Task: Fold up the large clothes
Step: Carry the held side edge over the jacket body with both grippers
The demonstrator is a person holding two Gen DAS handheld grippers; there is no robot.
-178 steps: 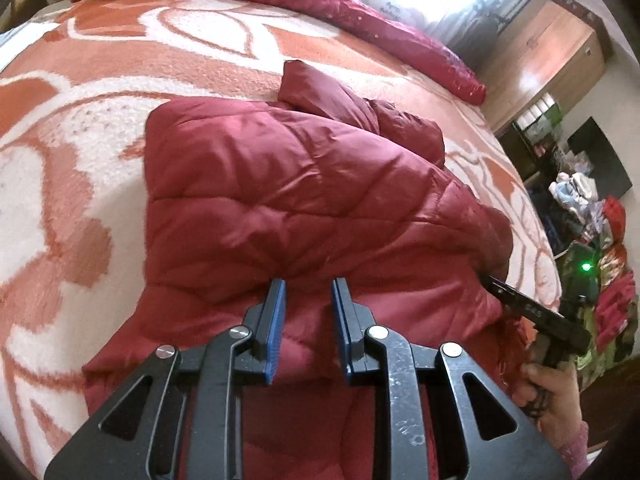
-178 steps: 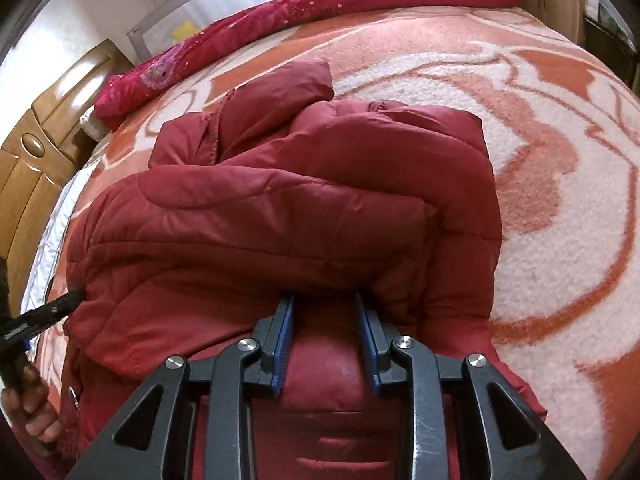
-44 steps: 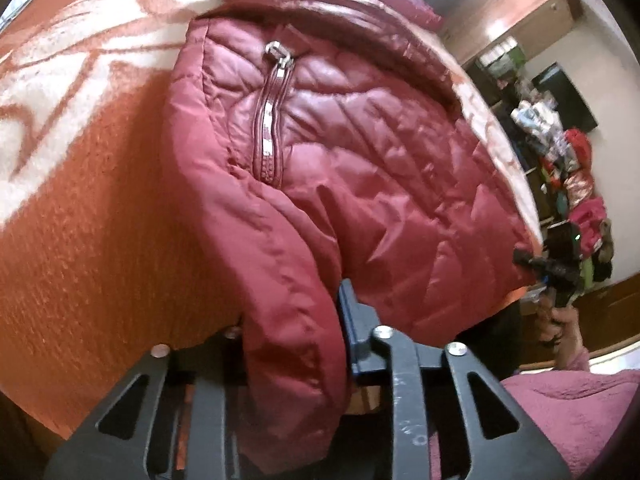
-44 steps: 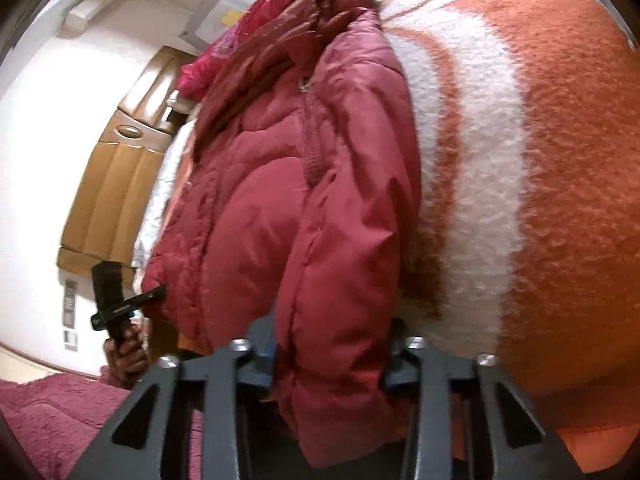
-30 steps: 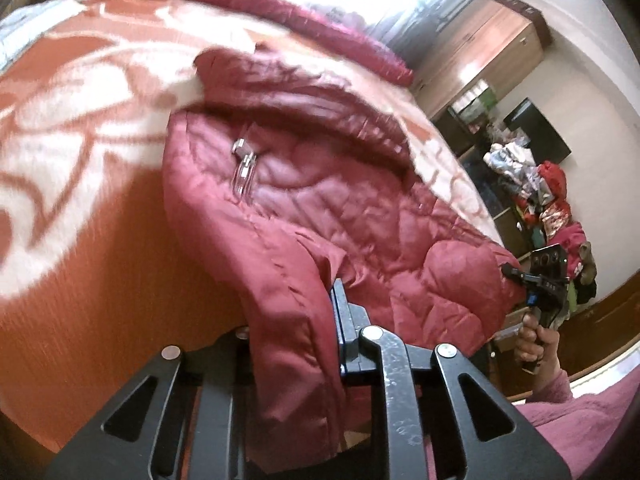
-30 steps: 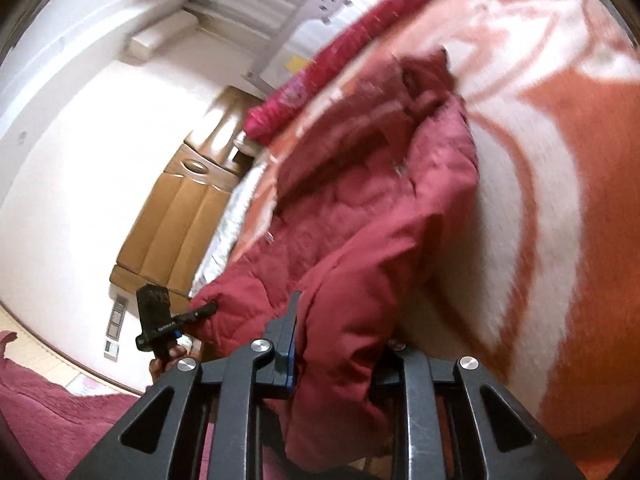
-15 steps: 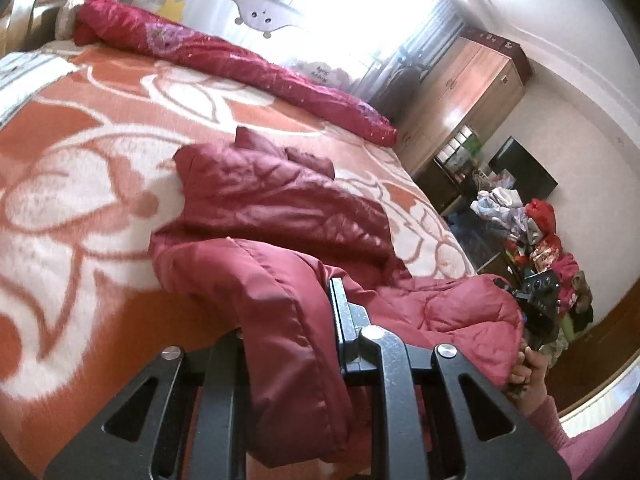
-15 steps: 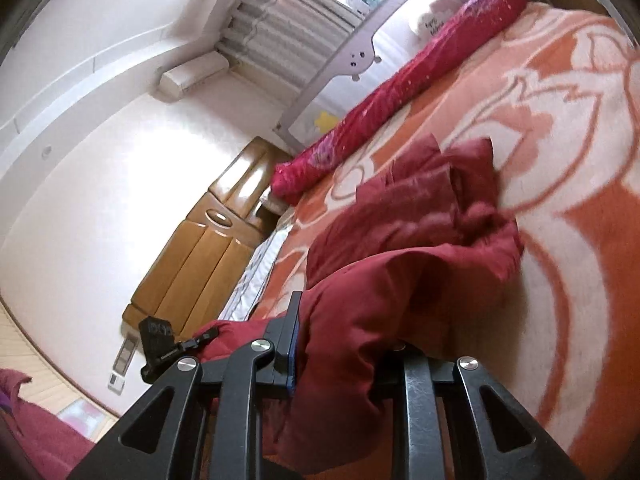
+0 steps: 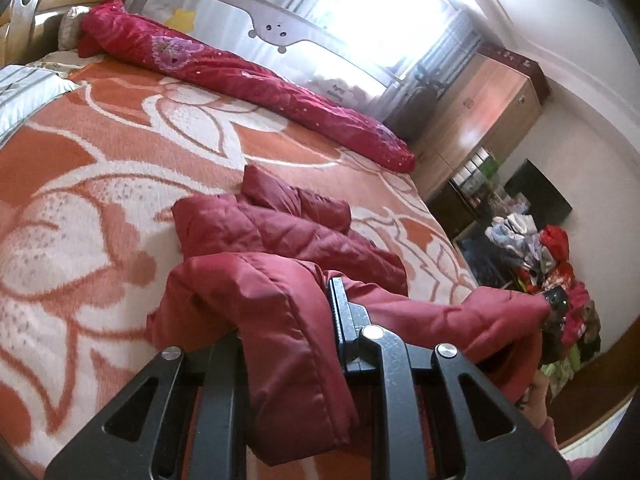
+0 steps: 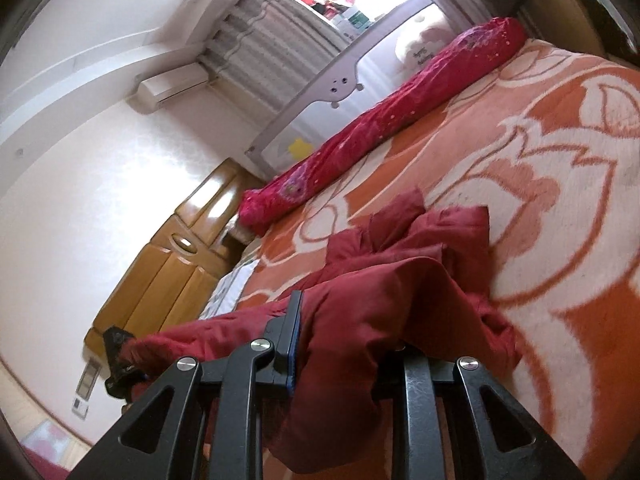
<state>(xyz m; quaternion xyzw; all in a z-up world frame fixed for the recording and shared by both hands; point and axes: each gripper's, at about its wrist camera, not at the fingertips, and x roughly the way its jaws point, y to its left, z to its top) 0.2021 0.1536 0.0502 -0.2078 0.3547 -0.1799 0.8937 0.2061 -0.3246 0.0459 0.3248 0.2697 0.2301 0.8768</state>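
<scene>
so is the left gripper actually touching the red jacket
Touching. In the left wrist view the left gripper is shut on a thick fold of the red jacket; the fabric fills the space between its fingers and drapes over them.

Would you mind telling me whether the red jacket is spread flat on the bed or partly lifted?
Partly lifted: the red jacket has its near edge clamped in both grippers' jaws, while its far part lies bunched on the blanket.
</scene>
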